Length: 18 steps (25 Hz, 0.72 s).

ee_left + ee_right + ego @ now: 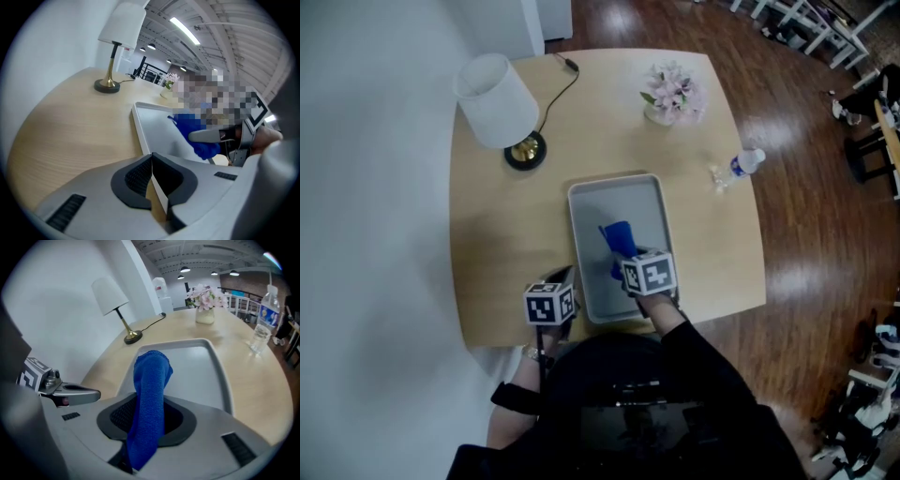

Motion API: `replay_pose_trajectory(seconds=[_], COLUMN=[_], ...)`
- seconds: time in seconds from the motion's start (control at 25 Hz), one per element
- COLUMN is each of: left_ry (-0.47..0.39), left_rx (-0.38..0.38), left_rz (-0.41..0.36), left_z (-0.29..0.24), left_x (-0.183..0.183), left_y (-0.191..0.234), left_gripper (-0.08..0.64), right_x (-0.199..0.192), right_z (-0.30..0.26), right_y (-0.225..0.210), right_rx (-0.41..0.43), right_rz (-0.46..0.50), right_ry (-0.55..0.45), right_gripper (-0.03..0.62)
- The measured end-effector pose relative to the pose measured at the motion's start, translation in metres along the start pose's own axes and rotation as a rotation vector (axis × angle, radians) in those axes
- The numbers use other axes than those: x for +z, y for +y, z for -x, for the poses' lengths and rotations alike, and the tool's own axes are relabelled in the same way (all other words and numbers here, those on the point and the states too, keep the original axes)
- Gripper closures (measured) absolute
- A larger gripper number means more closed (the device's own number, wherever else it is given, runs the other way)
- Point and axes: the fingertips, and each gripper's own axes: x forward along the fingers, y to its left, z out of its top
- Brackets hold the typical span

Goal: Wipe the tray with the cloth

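Two tongs at the near end of the tray point(591, 248). Right tongs point(149, 420) clamped on the blue cloth point(151, 376), which juts forward from them over the tray's near half. Left tongs point(152, 164) pinched shut on the tray's near left rim.

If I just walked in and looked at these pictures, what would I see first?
The bright blue cloth jumps out first: it is pinched in the right gripper and reaches out over the grey tray in the middle of the table. Next you would spot the left gripper clamped on the tray's near left rim. A white lamp and pink flowers stand at the table's far side.
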Motion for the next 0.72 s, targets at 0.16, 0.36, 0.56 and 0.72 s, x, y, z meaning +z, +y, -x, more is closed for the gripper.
replay_pose_trajectory(seconds=[0.16, 0.36, 0.56, 0.72], left_ry=[-0.026, -0.019, -0.014, -0.006], left_rx=[0.003, 0.007, 0.013, 0.01], left_rz=[-0.008, -0.011, -0.025, -0.045], left_z=[0.018, 0.033, 0.041, 0.042], left_x=[0.001, -0.01, -0.017, -0.019], left_y=[0.002, 0.008, 0.012, 0.008], left_gripper=[0.552, 0.552, 0.552, 0.552], right_x=[-0.015, -0.034, -0.039, -0.044], right_z=[-0.027, -0.055, -0.063, -0.062], right_y=[0.048, 0.073, 0.086, 0.084], right_rx=[0.078, 0.081, 0.106, 0.104], right_rz=[0.039, 0.05, 0.04, 0.032], right_ry=[0.057, 0.118, 0.11, 0.116], right_gripper=[0.482, 0.482, 0.482, 0.482])
